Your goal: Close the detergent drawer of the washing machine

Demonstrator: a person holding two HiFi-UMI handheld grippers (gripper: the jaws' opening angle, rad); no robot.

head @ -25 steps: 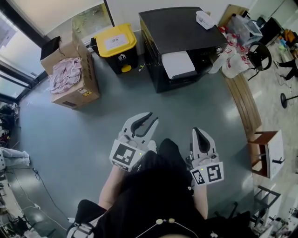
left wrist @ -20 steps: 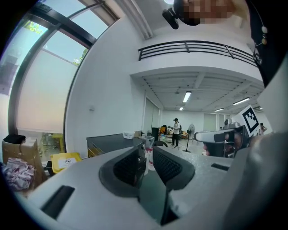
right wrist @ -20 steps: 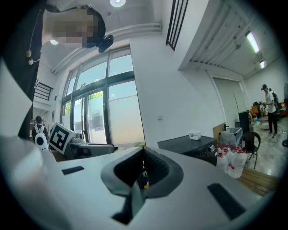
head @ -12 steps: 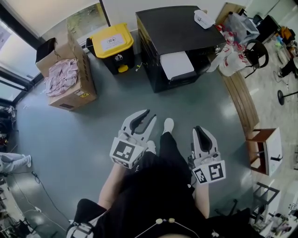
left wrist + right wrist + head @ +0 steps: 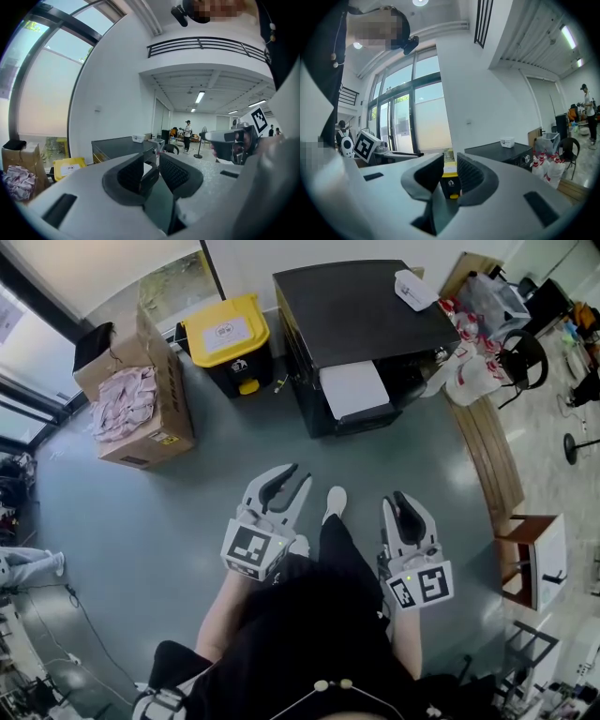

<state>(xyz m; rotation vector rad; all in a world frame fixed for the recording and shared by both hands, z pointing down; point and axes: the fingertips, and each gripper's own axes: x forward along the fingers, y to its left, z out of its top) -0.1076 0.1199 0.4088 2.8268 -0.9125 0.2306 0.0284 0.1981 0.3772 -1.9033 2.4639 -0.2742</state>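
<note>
Right tool [image 5: 450, 165], jaws opening empty, faces yellow-lidded bin [image 5: 450, 184].

The head camera looks steeply down. Both gripper cameras look level along their jaws; all share the black cabinet [image 5: 361, 310].

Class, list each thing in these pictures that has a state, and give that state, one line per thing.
Washing machine: white drawer sticking out at its front.
Yellow-lidded bin: lid shut.
Cardboard box: flaps open, cloth inside.
Left gripper: fingers apart, empty.
Right gripper: fingers opening, nothing between them.
</note>
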